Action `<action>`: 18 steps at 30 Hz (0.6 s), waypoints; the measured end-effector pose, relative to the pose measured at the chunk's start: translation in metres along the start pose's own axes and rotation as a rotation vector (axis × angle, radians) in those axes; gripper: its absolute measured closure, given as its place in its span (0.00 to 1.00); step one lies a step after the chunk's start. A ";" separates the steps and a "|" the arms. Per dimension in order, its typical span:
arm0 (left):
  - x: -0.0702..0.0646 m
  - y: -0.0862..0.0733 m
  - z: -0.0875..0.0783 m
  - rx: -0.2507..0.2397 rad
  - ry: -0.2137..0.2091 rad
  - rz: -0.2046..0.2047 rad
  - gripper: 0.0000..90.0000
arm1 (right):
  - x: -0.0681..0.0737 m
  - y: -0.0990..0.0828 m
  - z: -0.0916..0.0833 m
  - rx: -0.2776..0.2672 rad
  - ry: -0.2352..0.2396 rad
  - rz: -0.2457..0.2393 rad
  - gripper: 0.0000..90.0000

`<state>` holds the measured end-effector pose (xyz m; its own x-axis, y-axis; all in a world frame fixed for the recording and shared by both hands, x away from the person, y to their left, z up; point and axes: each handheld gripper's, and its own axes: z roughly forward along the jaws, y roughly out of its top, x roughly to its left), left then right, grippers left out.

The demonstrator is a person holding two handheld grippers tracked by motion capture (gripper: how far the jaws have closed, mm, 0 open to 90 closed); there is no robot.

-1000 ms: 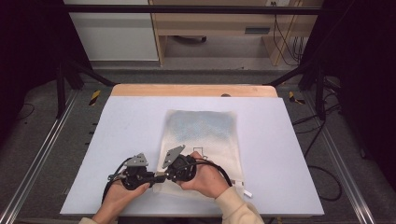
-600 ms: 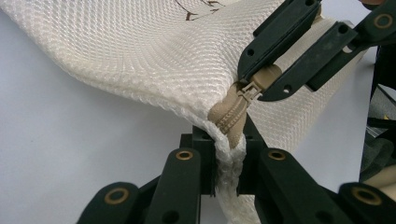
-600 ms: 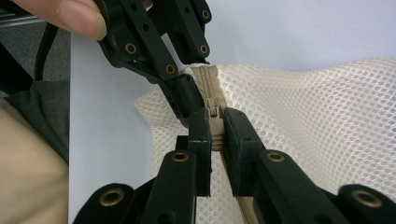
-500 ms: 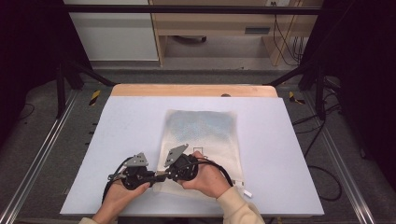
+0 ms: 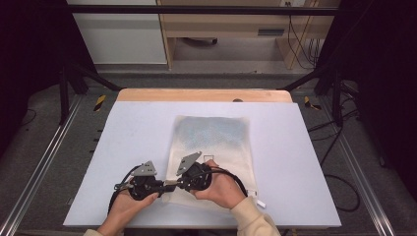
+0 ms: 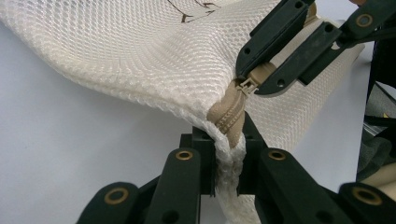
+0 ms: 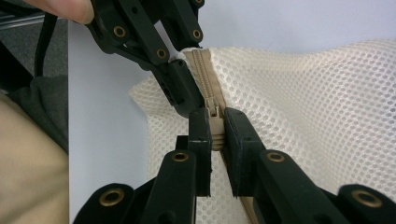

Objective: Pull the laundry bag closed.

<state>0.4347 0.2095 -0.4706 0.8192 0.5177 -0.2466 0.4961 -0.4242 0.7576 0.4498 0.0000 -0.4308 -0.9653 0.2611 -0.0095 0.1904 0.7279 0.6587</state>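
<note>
Cream mesh-cloth bag (image 6: pixel 154 56) (open weave, rough), tan plastic zipper (image 6: pixel 231 114), matt table (image 5: pixel 137 128).

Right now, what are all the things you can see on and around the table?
Mesh bag: one, cream, flat on the table's middle.
Zipper: one, tan, at the bag's near corner.
Zipper slider: one, tan, pinched in the right gripper.
Table: one, pale grey top, wooden far edge.
Shelf: one, wooden, behind the table.
Left gripper: one, black, shut on the bag's corner.
Right gripper: one, black.
Hands: two, holding the grippers.
</note>
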 end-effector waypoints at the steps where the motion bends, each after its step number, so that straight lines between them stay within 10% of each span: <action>1: 0.000 0.000 0.000 -0.001 -0.002 0.000 0.91 | -0.001 -0.002 -0.001 -0.001 0.002 0.006 0.91; 18: -0.004 0.000 0.006 0.008 -0.007 0.016 0.91 | -0.004 -0.011 -0.005 0.015 -0.001 0.029 0.91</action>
<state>0.4332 0.2025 -0.4729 0.8289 0.5060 -0.2384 0.4853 -0.4385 0.7564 0.4504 -0.0118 -0.4339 -0.9592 0.2827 0.0090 0.2210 0.7292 0.6476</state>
